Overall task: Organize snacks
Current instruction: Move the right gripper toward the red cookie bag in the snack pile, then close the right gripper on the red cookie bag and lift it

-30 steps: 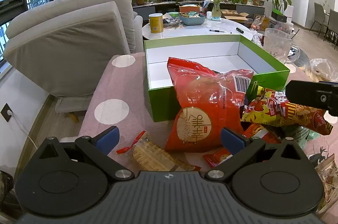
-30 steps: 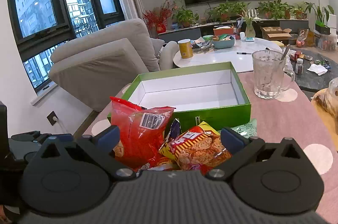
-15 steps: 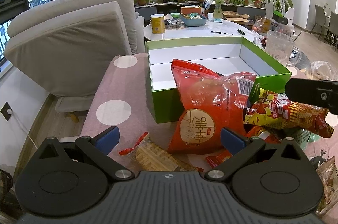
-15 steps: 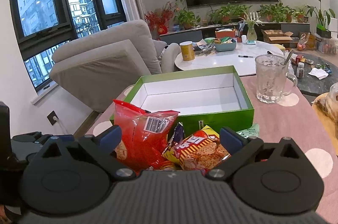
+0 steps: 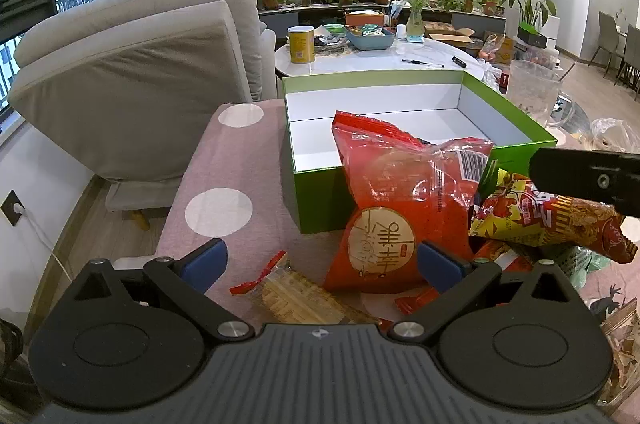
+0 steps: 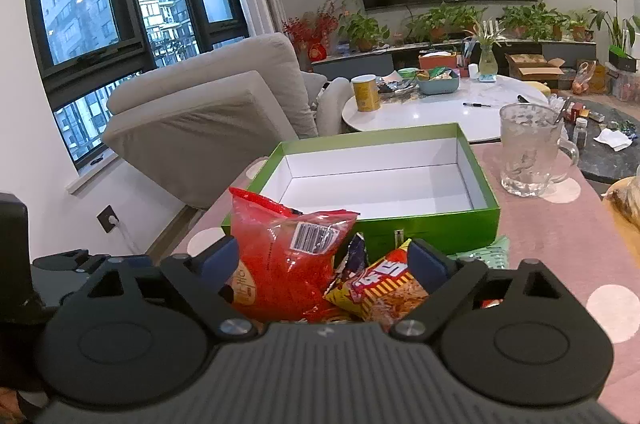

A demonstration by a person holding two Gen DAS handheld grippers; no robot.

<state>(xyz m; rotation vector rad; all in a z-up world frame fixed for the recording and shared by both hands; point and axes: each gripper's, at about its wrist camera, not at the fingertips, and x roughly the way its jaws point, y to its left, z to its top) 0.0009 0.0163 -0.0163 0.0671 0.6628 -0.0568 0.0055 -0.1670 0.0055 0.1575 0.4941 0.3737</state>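
Observation:
An open green box [image 5: 312,196] with a bare white inside stands on the pink dotted table; it also shows in the right wrist view [image 6: 440,224]. A red snack bag [image 5: 400,208] leans upright against its near wall. My left gripper [image 5: 322,258] is open, just short of that bag, over a clear cracker pack [image 5: 292,294]. My right gripper [image 6: 324,258] is open, with the red bag [image 6: 280,264] and a yellow-red chip bag [image 6: 384,288] between its fingers. The chip bag [image 5: 552,220] hangs under the right gripper's finger [image 5: 588,176] in the left view.
A glass mug [image 6: 528,152] stands right of the box. A grey sofa [image 5: 132,80] is at the left, a white round table [image 6: 432,108] with a yellow can behind. More snack packs [image 5: 580,260] lie at the right.
Both grippers have drawn slightly nearer the snacks. The chip bag has shifted a little, with the right gripper over it. The jaws look the same width.

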